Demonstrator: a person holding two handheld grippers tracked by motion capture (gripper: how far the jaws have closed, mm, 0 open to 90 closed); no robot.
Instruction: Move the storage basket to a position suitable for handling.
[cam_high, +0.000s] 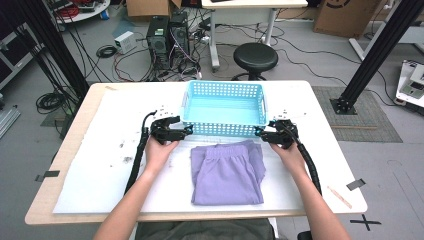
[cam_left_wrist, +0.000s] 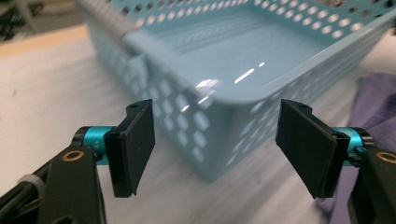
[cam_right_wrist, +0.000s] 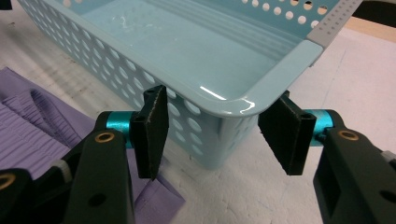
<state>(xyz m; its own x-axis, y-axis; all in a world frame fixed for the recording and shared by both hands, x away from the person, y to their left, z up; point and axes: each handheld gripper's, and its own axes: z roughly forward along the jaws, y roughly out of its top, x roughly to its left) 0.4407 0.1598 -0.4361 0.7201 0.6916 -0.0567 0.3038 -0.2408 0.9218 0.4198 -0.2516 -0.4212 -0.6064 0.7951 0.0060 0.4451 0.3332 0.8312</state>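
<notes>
Tools sit at the two near corners of the basket (cam_high: 225, 107): the left tool (cam_high: 186, 131) has its jaws spread wide with the basket's front left corner standing between them, the pads clear of the plastic on both sides, and the right tool (cam_high: 261, 133) frames the front right corner the same way, jaws parted and gripping nothing. The basket rests on the white sheet (cam_high: 100, 160) covering the tabletop (cam_high: 60, 160), toward the far side, just beyond the folded purple garment (cam_high: 227, 172). It looks like thin moulded plastic, so I judge it light and fairly stiff, though the perforated walls would probably flex if squeezed hard. The glossy finish suggests a slippery surface, so a pinch on the rolled rim at each corner, one pad inside and one outside the wall, seems the surest hold; lifting both corners evenly should keep it from twisting. It is pale blue, rectangular and shallow, with rows of round holes through its sides, a smooth shiny floor catching highlights, rounded corners and a thickened lip; nothing lies inside it.
</notes>
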